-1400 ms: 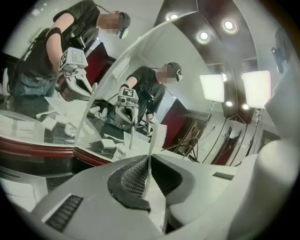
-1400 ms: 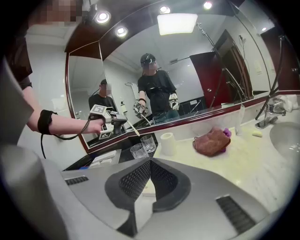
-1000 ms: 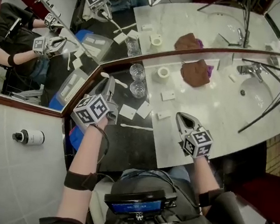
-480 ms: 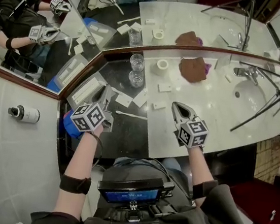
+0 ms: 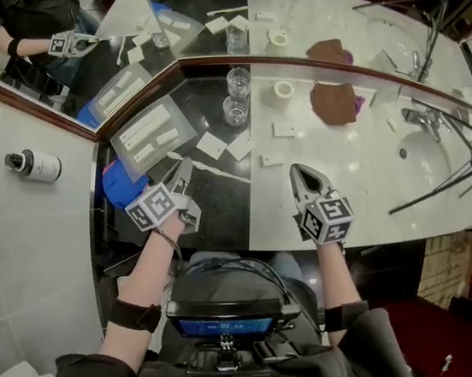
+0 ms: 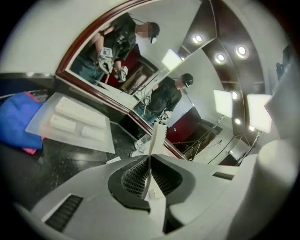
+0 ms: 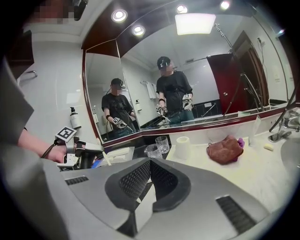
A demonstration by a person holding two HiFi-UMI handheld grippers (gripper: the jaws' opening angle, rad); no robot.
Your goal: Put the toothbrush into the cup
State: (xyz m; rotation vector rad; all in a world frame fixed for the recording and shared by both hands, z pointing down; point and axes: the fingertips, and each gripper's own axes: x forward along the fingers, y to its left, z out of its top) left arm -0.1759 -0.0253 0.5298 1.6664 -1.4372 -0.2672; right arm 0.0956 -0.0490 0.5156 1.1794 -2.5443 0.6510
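Observation:
My left gripper (image 5: 184,168) is shut on a white toothbrush (image 6: 157,139); its bristled head sticks up past the closed jaws in the left gripper view (image 6: 150,160). It hovers over the dark counter, near the front edge. Two clear glass cups (image 5: 235,110) (image 5: 239,80) stand by the mirror, well beyond that gripper. A second white toothbrush (image 5: 225,174) lies flat on the counter just right of the left gripper's tips. My right gripper (image 5: 301,177) is shut with nothing in it, over the white marble. The right gripper view shows its closed jaws (image 7: 150,161), the cups (image 7: 157,146) and the left gripper (image 7: 77,151).
A clear plastic tray (image 5: 145,128) and a blue cloth (image 5: 114,186) lie left of the left gripper. Small white packets (image 5: 212,146), a white roll (image 5: 284,89) and a brown cloth (image 5: 332,101) sit further back. A sink (image 5: 434,158), faucet (image 5: 418,118) and black tripod legs (image 5: 453,173) are at the right.
My left gripper has drawn back from beside the cups toward the counter's front edge and rolled, still holding the toothbrush. The right gripper has stayed put.

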